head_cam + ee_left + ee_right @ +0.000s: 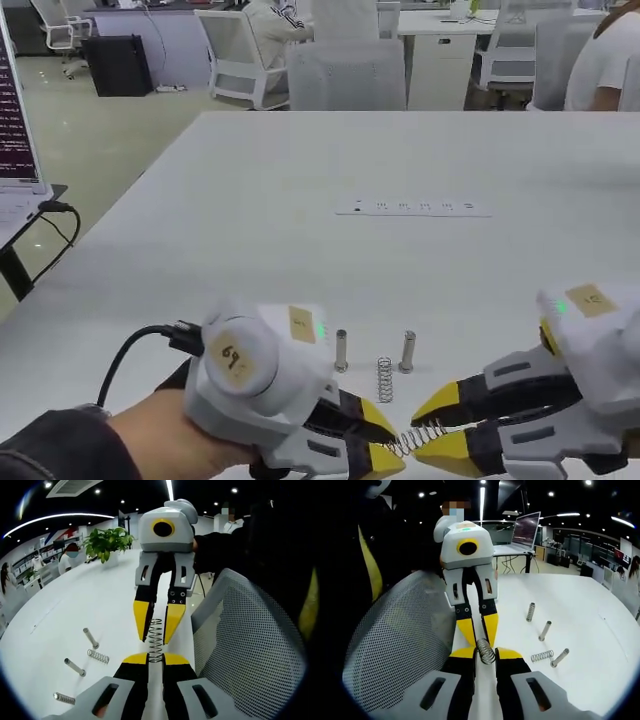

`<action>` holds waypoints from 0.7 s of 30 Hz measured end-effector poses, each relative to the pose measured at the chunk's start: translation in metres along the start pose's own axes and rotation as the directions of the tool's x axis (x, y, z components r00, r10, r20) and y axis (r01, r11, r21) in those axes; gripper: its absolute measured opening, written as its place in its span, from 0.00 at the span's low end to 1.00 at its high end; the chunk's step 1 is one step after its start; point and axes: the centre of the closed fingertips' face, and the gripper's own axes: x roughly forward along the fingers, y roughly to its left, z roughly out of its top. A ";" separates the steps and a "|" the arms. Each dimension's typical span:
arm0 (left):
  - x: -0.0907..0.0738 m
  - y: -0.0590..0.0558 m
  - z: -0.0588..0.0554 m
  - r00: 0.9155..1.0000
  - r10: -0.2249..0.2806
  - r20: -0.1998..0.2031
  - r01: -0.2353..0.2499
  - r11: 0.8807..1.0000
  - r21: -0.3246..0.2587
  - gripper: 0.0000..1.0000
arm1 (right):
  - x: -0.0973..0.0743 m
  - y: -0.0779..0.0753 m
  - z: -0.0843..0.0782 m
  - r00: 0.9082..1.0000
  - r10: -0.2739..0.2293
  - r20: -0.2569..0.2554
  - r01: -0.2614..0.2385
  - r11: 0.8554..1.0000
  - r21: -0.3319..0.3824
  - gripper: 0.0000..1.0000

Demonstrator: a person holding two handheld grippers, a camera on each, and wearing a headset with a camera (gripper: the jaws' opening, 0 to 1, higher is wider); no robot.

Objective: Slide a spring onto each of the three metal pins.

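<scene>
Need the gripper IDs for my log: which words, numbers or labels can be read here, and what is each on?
"69", handwritten, uncertain: round sticker on the left gripper's back.
Too small to read: tan label atop the left gripper; similar label on the right gripper.
Too blurred to read: laptop screen; power strip.

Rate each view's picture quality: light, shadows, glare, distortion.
Head view: soft, even light, barely any shadow under the pins, no strong glare. Left gripper view: fisheye curves the table edge, and the ceiling light strip blows out bright. Right gripper view: same curved distortion, spring sharp up close, mesh chair dim.
</scene>
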 end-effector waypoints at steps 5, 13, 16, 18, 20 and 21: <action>0.001 -0.001 0.002 1.000 -0.004 0.005 0.004 1.000 0.004 0.02 | 0.002 0.002 0.000 1.000 0.019 -0.014 -0.019 1.000 -0.005 0.12; 0.002 0.000 0.001 1.000 -0.001 0.003 0.001 1.000 0.005 0.02 | 0.003 0.003 -0.001 0.999 0.036 -0.035 -0.036 0.999 -0.005 0.10; 0.002 -0.001 0.001 1.000 -0.001 0.006 0.001 1.000 0.002 0.02 | 0.004 0.004 -0.001 0.999 0.038 -0.037 -0.038 0.999 0.001 0.11; 0.002 -0.001 0.002 1.000 -0.003 0.009 0.003 1.000 0.001 0.02 | 0.004 0.004 -0.002 0.998 0.042 -0.039 -0.042 0.999 0.003 0.11; 0.003 -0.002 0.001 1.000 -0.004 0.003 0.004 1.000 0.006 0.02 | 0.005 0.005 -0.002 0.998 0.045 -0.044 -0.045 0.999 0.006 0.11; 0.003 -0.002 0.001 1.000 -0.006 0.004 0.006 1.000 0.006 0.02 | 0.005 0.005 -0.003 0.998 0.045 -0.048 -0.045 0.999 0.003 0.10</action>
